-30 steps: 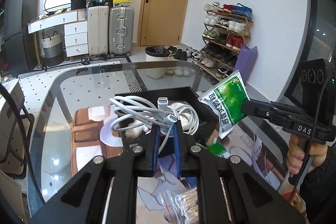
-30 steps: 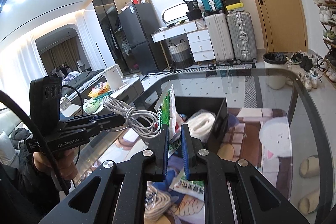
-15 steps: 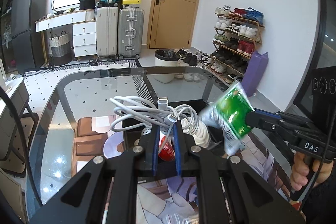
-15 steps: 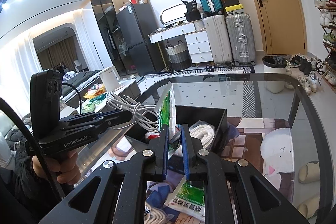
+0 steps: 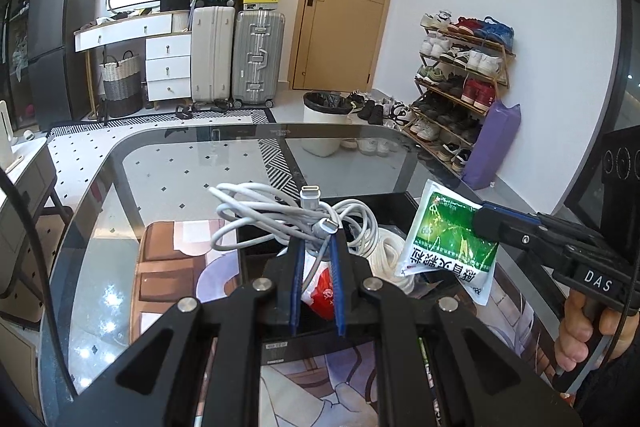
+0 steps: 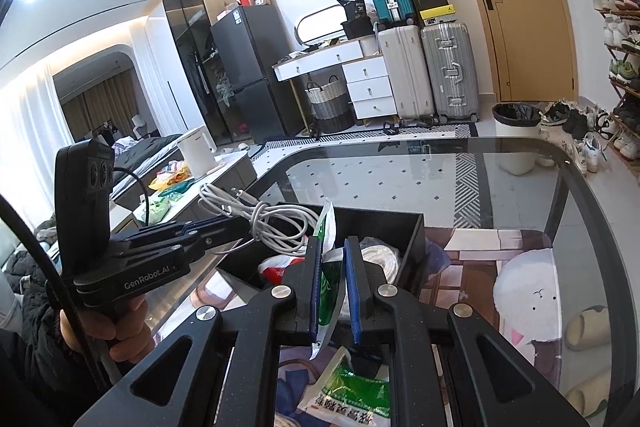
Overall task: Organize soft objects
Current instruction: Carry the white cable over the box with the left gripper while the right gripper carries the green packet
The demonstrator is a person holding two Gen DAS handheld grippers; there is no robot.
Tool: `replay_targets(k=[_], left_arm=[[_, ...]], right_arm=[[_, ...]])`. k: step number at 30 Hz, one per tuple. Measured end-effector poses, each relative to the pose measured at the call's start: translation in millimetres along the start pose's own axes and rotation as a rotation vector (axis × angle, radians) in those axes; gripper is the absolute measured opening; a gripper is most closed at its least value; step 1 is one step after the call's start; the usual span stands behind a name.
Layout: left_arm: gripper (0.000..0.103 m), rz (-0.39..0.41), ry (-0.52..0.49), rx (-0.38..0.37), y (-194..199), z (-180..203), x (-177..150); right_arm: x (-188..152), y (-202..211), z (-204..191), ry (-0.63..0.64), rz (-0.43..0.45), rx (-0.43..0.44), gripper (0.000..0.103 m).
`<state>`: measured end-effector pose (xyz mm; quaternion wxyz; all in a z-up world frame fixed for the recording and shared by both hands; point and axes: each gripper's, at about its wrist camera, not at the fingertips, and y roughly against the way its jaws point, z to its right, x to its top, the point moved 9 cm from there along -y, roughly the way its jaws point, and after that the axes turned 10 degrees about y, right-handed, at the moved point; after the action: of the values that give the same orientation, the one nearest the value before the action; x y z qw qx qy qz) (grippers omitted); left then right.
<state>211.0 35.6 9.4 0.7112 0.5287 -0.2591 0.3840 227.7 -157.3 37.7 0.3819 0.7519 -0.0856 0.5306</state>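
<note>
Above a black box (image 5: 404, 203), a limp cable bundle (image 5: 280, 215) is pinched mid-coil by the left gripper (image 5: 316, 247); a light, crinkly packet (image 6: 326, 267) is clamped at its edge by the right gripper (image 6: 332, 283).

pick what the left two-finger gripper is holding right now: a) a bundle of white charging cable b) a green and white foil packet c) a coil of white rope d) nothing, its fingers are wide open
a: the left gripper is pinched on the bundle of white charging cable, lifted above the black plastic bin, while the green and white foil packet sits in the right gripper and the coil of white rope lies in the bin.
</note>
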Motion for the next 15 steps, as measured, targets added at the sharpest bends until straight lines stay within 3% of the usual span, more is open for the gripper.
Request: replay_targets(k=[15], left_arm=[[0.01, 0.036, 0.014, 0.036, -17, -4, 5]], right_arm=[[11, -29, 9, -0.028, 0.005, -0.056, 0.011]])
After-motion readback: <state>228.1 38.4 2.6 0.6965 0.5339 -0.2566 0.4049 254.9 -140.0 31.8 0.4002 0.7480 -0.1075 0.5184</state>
